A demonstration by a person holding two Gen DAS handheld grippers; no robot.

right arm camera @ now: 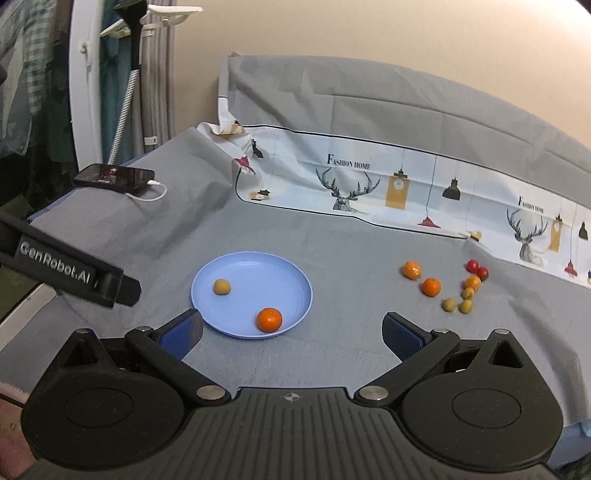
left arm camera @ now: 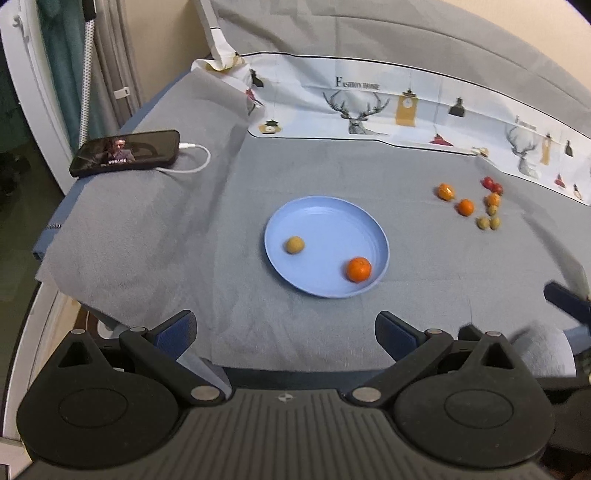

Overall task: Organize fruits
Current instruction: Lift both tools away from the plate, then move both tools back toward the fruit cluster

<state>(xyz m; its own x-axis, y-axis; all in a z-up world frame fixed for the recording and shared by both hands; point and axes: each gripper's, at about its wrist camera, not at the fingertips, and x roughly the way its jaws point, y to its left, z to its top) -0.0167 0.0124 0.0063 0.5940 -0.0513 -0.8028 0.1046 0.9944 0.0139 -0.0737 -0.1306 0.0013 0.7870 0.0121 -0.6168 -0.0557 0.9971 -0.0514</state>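
Here, nearest the cameras, the left gripper [left arm camera: 286, 330] and the right gripper [right arm camera: 291, 332] both hover low over the grey cloth [right arm camera: 347, 347], each with its black linkage arms and blue-padded fingers spread wide and nothing between them. In the right wrist view the left tool's black body juts in from the left edge, apart from everything on the cloth.

Just beyond the fingertips sits the round, shallow light-blue plastic plate [left arm camera: 325, 214] [right arm camera: 243, 260]. Inside it lie a small orange mandarin [left arm camera: 358, 269] [right arm camera: 269, 319] near the front rim and a dull yellow-green round fruit [left arm camera: 294, 244] [right arm camera: 222, 286] toward the left, well apart from each other.

Farther off to the right, a loose cluster rests directly on the cloth: two more orange mandarins [right arm camera: 431, 286], a third orange fruit [right arm camera: 472, 282], three small yellow-green fruits [right arm camera: 449, 305] and two small red round fruits [right arm camera: 477, 268] at the back. Nothing lies between plate and cluster.

On the far left a black smartphone [left arm camera: 125, 152] [right arm camera: 113, 178] with a lit screen rests on a raised fold, a white charging cable [left arm camera: 195, 162] looping from it.

Behind, a creased white printed sheet [right arm camera: 399, 184] with stag heads, lamps and "Fashion Home" lettering runs along the back. The matte, wrinkled cloth drapes up over a rise, against a beige wall [right arm camera: 332, 29].
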